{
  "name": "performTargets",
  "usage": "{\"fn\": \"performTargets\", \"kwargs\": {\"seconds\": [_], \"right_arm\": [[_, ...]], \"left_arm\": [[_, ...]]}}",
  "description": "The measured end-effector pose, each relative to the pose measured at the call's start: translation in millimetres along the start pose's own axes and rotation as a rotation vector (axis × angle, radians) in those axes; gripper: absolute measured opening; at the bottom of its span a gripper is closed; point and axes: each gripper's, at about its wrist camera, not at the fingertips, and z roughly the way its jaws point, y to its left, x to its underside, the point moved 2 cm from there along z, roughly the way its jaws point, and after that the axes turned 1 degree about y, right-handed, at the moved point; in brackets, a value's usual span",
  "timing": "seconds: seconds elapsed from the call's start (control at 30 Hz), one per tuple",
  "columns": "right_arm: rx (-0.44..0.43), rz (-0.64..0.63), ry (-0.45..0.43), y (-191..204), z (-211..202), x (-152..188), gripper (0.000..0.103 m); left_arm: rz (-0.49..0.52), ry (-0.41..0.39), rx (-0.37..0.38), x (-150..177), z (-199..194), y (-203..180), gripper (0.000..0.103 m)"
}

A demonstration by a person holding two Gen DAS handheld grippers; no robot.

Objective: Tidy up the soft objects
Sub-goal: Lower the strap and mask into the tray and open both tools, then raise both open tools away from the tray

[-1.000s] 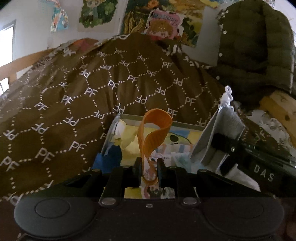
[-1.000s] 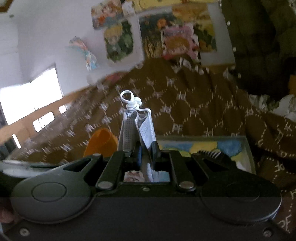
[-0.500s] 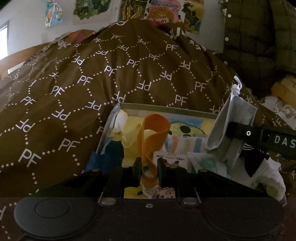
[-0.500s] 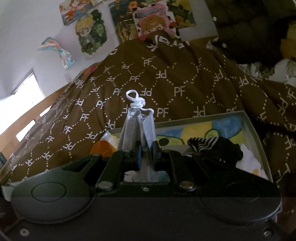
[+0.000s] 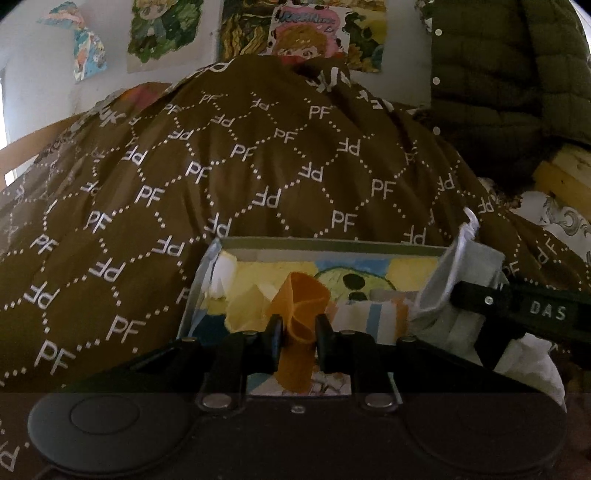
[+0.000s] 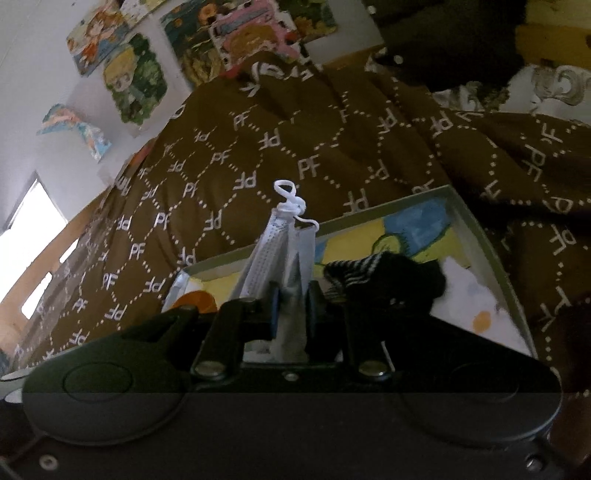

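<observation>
Left gripper (image 5: 298,328) pinches floppy orange strap (image 5: 297,314), right gripper (image 6: 291,308) – jaws opening – still flanks limp folded mask (image 6: 284,254) (light, grab mid-fold), both over the box (image 6: 491,251).

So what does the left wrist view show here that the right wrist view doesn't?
Only the left wrist view: the left gripper pinching the orange band's strip, and a green quilted jacket.

Only the right wrist view: a black striped sock in the box, and a window.

Both: the brown blanket, the picture-lined box, wall posters, and the face mask between the right gripper's opening jaws.
</observation>
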Motion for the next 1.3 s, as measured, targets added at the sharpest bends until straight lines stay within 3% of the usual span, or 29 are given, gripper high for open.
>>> {"fn": "performTargets", "kwargs": {"seconds": [0.23, 0.47, 0.6, 0.7, 0.83, 0.9, 1.0, 1.17, 1.23, 1.3], "right_arm": [[-0.012, 0.032, -0.017, -31, -11, -5, 0.015], [-0.028, -0.056, -0.036, -26, -27, -15, 0.024], [-0.040, -0.100, -0.060, -13, -41, -22, 0.034], [-0.047, -0.118, -0.083, -4, -55, -29, 0.045], [-0.053, -0.141, -0.125, 7, -85, -39, 0.056], [-0.063, -0.142, -0.149, 12, -103, -45, 0.057], [-0.082, -0.141, -0.190, 19, -133, -57, 0.072], [-0.077, -0.178, -0.271, 38, -188, -72, 0.074], [-0.081, -0.194, -0.308, 45, -210, -76, 0.085], [-0.064, -0.215, -0.348, 51, -231, -80, 0.087]], "left_arm": [[-0.003, 0.000, -0.004, -14, 6, -16, 0.023], [-0.005, -0.018, 0.000, -20, -10, -24, 0.027], [-0.026, -0.035, -0.004, -28, -26, -26, 0.028], [-0.020, -0.062, -0.016, -36, -45, -28, 0.032], [-0.025, -0.120, -0.013, -49, -81, -30, 0.049], [-0.023, -0.150, -0.010, -55, -102, -33, 0.056], [-0.012, -0.200, -0.008, -63, -135, -39, 0.066], [-0.015, -0.278, -0.007, -70, -185, -47, 0.073], [-0.018, -0.310, -0.014, -70, -203, -50, 0.076], [-0.011, -0.342, -0.019, -68, -221, -51, 0.077]]}}
